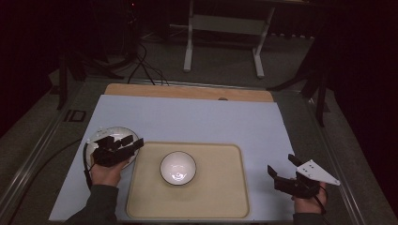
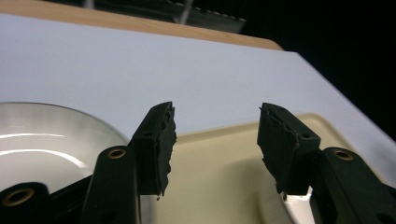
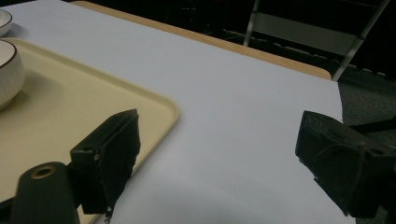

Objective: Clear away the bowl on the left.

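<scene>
The left gripper hovers over a white plate at the tray's nine o'clock, fingers apart, plate under them. The right gripper rests at three o'clock, fingers spread wide. A bowl sits mid-tray.

The left gripper covers much of the plate in the high view, its own view cuts that plate off at the left edge, and the right gripper view cuts the bowl at its left edge, showing 1 side only.
</scene>
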`<state>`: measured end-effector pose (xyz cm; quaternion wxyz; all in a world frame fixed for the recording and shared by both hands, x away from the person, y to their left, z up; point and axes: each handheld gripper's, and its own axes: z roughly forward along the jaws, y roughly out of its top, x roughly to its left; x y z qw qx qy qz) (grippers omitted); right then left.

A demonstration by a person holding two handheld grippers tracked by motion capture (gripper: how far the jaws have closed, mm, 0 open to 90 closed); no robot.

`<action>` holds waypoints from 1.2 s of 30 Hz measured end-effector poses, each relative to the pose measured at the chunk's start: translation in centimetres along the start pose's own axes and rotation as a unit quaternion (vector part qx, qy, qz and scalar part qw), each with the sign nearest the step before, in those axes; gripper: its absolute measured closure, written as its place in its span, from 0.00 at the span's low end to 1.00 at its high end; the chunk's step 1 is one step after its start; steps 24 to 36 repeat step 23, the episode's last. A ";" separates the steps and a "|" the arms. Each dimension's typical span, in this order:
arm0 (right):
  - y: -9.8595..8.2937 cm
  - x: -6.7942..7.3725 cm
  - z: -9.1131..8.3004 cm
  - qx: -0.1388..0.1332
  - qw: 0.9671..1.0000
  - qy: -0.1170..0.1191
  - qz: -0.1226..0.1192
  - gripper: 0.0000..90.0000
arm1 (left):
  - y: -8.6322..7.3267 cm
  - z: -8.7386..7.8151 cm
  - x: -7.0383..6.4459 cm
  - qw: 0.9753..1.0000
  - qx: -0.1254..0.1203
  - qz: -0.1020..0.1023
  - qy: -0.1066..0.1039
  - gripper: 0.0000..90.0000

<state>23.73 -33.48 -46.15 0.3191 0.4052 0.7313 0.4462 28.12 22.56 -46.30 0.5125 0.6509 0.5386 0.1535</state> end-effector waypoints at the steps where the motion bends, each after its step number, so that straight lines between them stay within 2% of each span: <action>1: 0.0 0.0 0.0 0.000 1.000 0.000 0.000 0.15 | 0.0 0.0 0.0 1.000 0.000 0.000 0.000 0.51; 2: 0.0 0.0 0.0 0.000 1.000 0.000 0.000 0.15 | 0.1 -0.4 0.5 1.000 -0.004 0.015 0.027 0.50; 3: 0.0 0.0 0.0 0.000 1.000 0.000 0.000 0.15 | 0.1 -0.4 0.5 1.000 -0.004 0.015 0.027 0.50; 4: 0.0 0.0 0.0 0.000 1.000 0.000 0.000 0.15 | 0.1 -0.8 0.9 0.998 -0.006 0.028 0.047 0.49; 5: 0.0 0.0 0.0 0.000 1.000 0.000 0.000 0.15 | 0.1 -0.8 0.9 0.998 -0.006 0.028 0.047 0.48; 6: 0.0 0.0 0.0 0.000 1.000 0.001 0.001 0.15 | 0.2 -1.3 1.3 0.996 -0.011 0.045 0.070 0.48; 7: 0.0 0.0 0.0 0.001 1.000 0.001 0.001 0.15 | 0.2 -1.3 1.3 0.996 -0.011 0.045 0.070 0.47; 8: 0.0 0.0 0.0 0.001 1.000 0.002 0.001 0.15 | 0.3 -1.7 1.6 0.994 -0.015 0.062 0.085 0.47; 9: 0.0 0.0 0.0 0.001 1.000 0.002 0.001 0.15 | 0.3 -1.7 1.6 0.994 -0.015 0.062 0.085 0.46; 10: 0.0 0.0 0.1 0.003 1.000 0.003 0.002 0.15 | 0.3 -2.0 1.8 0.992 -0.015 0.080 0.100 0.46; 13: 0.0 0.0 0.1 0.003 1.000 0.003 0.001 0.15 | 0.3 -2.1 2.2 0.991 -0.019 0.080 0.105 0.45; 14: 0.0 0.0 0.1 0.003 1.000 0.003 0.003 0.15 | 0.3 -2.2 2.7 0.992 -0.022 0.069 0.108 0.45; 15: -0.1 0.0 0.1 0.004 1.000 0.003 0.002 0.15 | 0.2 -2.1 2.8 0.991 -0.020 0.068 0.110 0.45; 20: -0.1 0.1 0.2 0.008 1.000 0.005 0.004 0.15 | 0.2 -1.3 3.1 0.989 -0.010 0.074 0.125 0.44; 36: -0.2 0.0 0.3 0.008 1.000 0.005 0.005 0.15 | 0.2 -1.2 3.1 0.989 -0.010 0.074 0.126 0.44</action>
